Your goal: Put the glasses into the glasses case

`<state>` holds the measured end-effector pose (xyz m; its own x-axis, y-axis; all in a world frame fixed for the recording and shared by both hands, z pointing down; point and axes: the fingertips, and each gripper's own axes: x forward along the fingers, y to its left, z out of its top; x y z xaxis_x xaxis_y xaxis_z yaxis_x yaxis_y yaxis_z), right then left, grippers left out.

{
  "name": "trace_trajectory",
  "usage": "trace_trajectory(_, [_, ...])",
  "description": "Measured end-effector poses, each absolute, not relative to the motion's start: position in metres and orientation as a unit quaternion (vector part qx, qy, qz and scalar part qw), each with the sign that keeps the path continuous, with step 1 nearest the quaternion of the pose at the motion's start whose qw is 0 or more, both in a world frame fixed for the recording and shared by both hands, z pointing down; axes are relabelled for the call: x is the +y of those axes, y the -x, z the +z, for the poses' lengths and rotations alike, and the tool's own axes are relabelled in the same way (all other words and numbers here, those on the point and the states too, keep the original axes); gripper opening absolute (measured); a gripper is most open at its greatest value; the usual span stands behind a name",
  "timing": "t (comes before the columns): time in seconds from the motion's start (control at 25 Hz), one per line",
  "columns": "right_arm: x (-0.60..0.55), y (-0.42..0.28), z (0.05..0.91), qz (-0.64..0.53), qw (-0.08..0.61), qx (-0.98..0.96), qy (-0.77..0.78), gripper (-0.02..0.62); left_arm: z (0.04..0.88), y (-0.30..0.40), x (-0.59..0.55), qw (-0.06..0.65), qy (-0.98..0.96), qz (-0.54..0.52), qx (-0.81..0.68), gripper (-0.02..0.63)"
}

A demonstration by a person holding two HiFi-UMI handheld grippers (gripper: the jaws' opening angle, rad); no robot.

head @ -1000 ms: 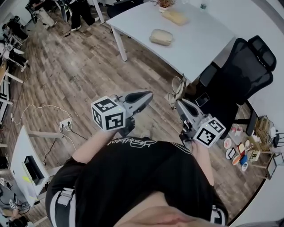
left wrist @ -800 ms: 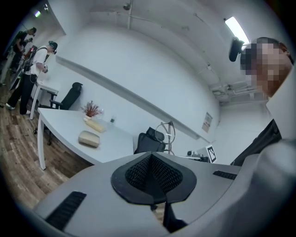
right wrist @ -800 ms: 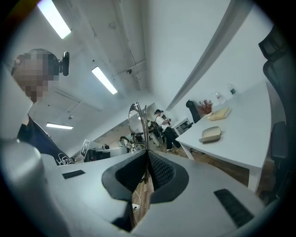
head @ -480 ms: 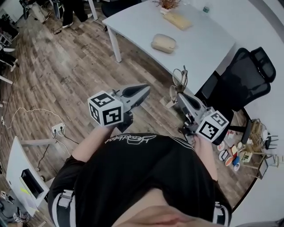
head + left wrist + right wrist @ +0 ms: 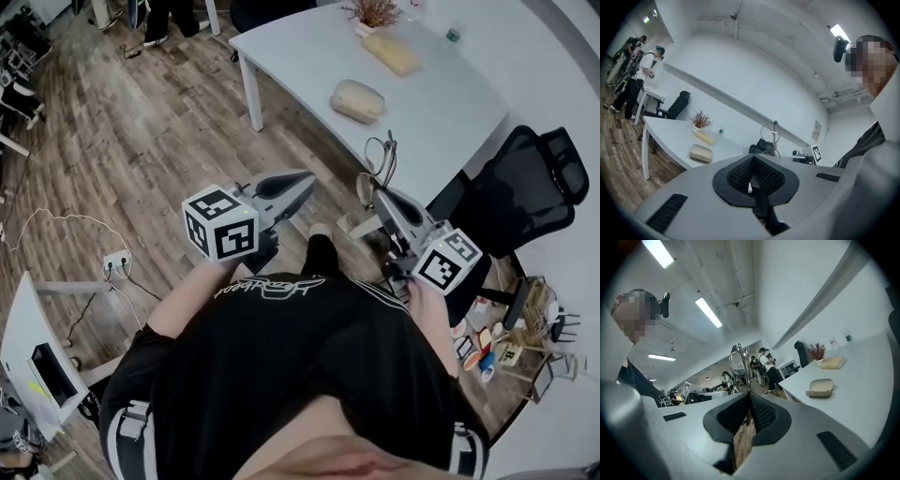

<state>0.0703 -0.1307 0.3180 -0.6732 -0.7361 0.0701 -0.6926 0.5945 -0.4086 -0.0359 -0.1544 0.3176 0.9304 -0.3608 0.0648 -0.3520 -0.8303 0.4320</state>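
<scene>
Table (image 5: 441,89) nearer, right hand-held gripper (image 5: 379,193) clamping glasses (image 5: 378,161)

Black T-shirt (image 5: 309,375), white lettering (image 5: 272,289), striped sleeves (image 5: 127,424).

Matt wood-plank floor (image 5: 169,141); smooth table (image 5: 431,103); thin metal-frame glasses (image 5: 377,157).

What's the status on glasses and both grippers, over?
Right gripper shut on glasses. Left gripper shut, empty. Glasses case on table ahead, nothing in the way.
</scene>
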Motion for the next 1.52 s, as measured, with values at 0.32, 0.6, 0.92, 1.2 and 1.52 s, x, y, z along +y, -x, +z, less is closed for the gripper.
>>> trace_trajectory(0.32, [-0.188, -0.088, 0.331, -0.218, 0.058, 0.896, 0.382, 0.018, 0.325, 0.018, -0.204, 0.228, -0.951, 0.004, -0.209, 0.006])
trace_trajectory(0.6, [-0.249, -0.12, 0.337, -0.231, 0.053, 0.895, 0.378, 0.018, 0.33, -0.017, -0.265, 0.251, -0.945, 0.01, -0.21, 0.006])
trace_trajectory(0.92, [-0.315, -0.152, 0.35, -0.243, 0.046, 0.887, 0.389, 0.018, 0.345, -0.054, -0.332, 0.267, -0.941, 0.025, -0.205, 0.006])
trace_trajectory(1.2, [-0.365, -0.177, 0.369, -0.259, 0.033, 0.88, 0.397, 0.018, 0.363, -0.07, -0.374, 0.284, -0.936, 0.04, -0.203, 0.006])
trace_trajectory(1.52, [-0.405, -0.188, 0.391, -0.249, -0.019, 0.88, 0.405, 0.018, 0.386, -0.072, -0.409, 0.301, -0.926, 0.043, -0.222, 0.006])
